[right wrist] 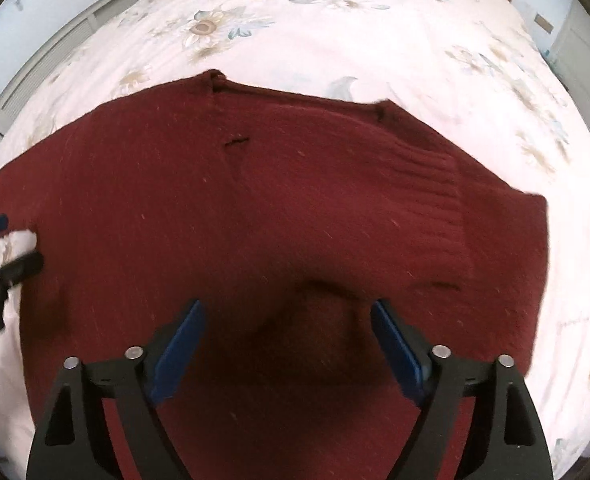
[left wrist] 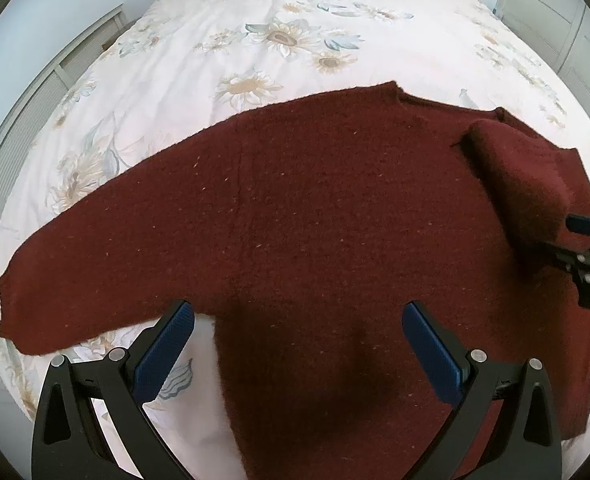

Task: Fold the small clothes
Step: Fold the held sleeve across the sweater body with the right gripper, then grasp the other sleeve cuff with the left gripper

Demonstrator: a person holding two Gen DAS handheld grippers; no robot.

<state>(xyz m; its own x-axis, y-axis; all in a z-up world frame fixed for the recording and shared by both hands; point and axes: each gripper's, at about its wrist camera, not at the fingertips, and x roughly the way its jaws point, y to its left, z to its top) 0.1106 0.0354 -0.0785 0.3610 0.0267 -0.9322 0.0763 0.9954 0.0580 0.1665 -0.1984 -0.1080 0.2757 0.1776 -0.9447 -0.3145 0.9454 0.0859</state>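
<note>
Dark red knit sweater (left wrist: 295, 208) spread flat on floral bedspread (left wrist: 279, 40) (one sleeve folded over the body). Left gripper (left wrist: 298, 322) and right gripper (right wrist: 287, 320) point steeply down above it, jaws apart, nothing gripped.

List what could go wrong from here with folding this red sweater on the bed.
1. The right sleeve lies folded over the body in a loose hump, not flat; it may slide back off.
2. The right gripper hovers with jaws open above the sweater; closing there could pinch both layers.
3. The left sleeve is not yet folded, and the left gripper sits past the sweater's edge over the bedsheet, which it might catch.
</note>
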